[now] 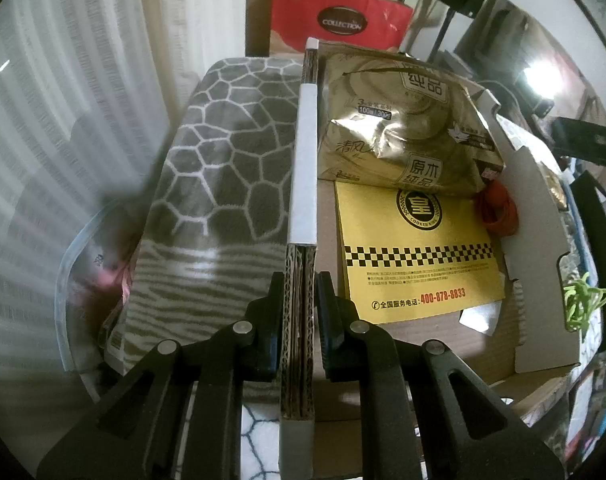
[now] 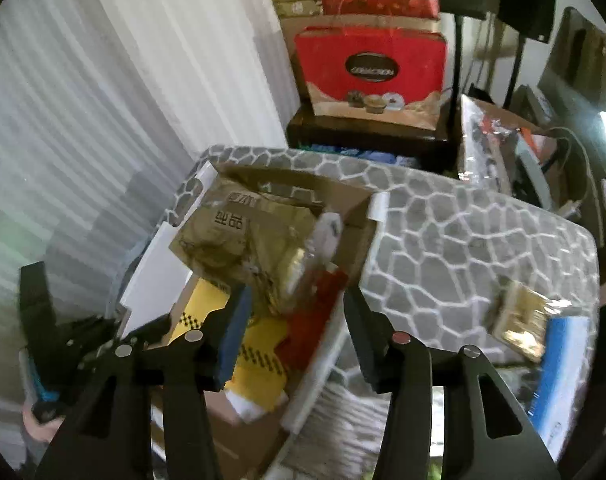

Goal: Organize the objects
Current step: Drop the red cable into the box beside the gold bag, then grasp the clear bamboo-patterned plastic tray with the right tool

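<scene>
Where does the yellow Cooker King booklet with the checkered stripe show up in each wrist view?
Left wrist: yellow booklet right of centre, flat in the cardboard box, below the gold tissue pack.
Right wrist: booklet lower centre-left, partly behind the right gripper's left finger.
Shared landmark: red COLLECTION gift bag, top centre.

Open cardboard box [image 1: 303,168] on patterned mat: gold tissue pack [image 1: 403,120] atop yellow booklet [image 1: 415,256].
</scene>
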{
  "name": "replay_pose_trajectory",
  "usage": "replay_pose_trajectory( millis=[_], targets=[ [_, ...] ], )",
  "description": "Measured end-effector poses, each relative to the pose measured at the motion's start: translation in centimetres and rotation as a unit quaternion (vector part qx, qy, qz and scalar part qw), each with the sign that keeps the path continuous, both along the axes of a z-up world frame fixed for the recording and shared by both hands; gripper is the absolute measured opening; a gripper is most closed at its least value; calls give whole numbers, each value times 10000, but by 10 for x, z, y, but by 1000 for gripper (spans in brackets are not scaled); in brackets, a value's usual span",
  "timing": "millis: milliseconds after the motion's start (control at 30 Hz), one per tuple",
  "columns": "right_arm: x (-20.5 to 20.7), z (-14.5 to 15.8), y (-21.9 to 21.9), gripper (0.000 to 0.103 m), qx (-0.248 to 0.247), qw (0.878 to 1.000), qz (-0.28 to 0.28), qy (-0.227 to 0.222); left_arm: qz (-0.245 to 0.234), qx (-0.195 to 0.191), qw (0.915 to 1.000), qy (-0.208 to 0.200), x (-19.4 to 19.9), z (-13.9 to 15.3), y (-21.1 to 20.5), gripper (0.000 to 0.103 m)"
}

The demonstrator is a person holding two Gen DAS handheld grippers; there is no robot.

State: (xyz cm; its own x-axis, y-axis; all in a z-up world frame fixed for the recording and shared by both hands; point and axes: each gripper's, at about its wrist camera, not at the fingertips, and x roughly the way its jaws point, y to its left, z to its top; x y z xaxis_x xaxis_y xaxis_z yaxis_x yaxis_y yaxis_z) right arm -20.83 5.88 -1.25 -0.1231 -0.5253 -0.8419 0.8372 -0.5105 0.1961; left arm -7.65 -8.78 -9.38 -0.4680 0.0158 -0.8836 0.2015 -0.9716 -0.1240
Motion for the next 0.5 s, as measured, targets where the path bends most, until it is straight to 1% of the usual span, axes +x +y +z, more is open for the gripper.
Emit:
replay_pose_trajectory(
  millis=[133, 233, 333, 500],
  targets=[
    [-13, 17, 37, 56, -43, 9996, -241, 104, 11, 11, 10000, 0, 0, 0, 0, 13],
    [-25, 20, 66, 56, 102, 9984, -497, 242, 9, 9, 10000, 2, 0, 0, 0, 13],
    [-37, 17, 93, 56, 243, 9967, -720, 287, 16, 7, 10000, -2, 0, 0, -1, 13],
    [-51, 0, 126, 56, 477, 9938, -979, 212, 16, 4, 10000, 0, 0, 0, -1, 13]
  ],
)
